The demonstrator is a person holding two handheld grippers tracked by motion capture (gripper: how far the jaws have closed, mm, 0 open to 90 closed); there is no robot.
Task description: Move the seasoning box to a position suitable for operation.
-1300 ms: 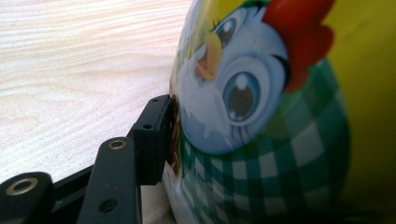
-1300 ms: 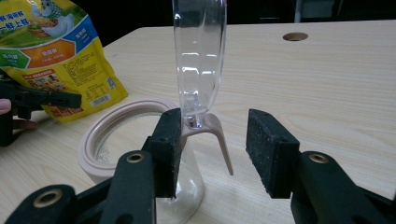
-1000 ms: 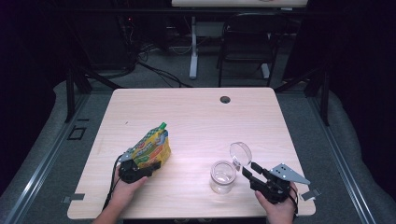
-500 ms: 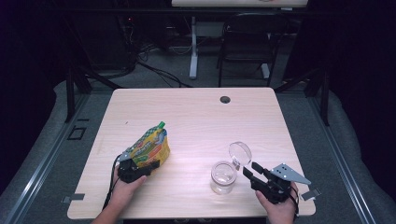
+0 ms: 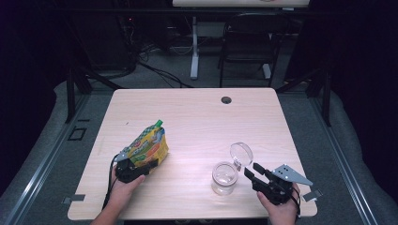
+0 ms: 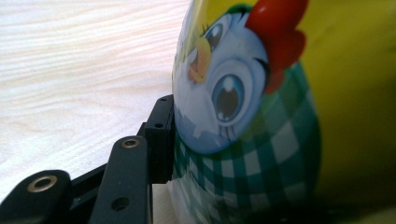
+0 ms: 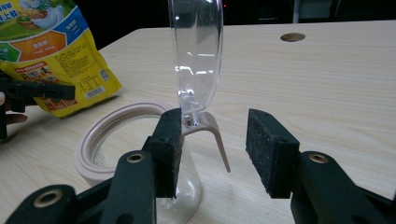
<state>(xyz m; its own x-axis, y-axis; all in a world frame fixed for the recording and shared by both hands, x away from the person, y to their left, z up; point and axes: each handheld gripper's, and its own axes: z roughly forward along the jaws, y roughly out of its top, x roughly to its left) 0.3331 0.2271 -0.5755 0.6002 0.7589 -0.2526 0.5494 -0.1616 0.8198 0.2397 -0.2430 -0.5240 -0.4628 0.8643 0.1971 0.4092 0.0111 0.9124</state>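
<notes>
L gripper [image 5: 141, 165] clamped on yellow snack pouch [image 5: 149, 145], held up off table [image 5: 197, 122] at front-left; jaws just closed a bit w/ pouch between them. In left gripper view pouch print blocks nearly everything, one jaw hidden behind it. R gripper [image 5: 251, 171] jaws apart, holding nothing, just beside clear jar [image 5: 224, 177] at front-right; flip lid [image 5: 241, 153] stands open. Lid top cut off in right gripper view. Jar contents hard to tell.
</notes>
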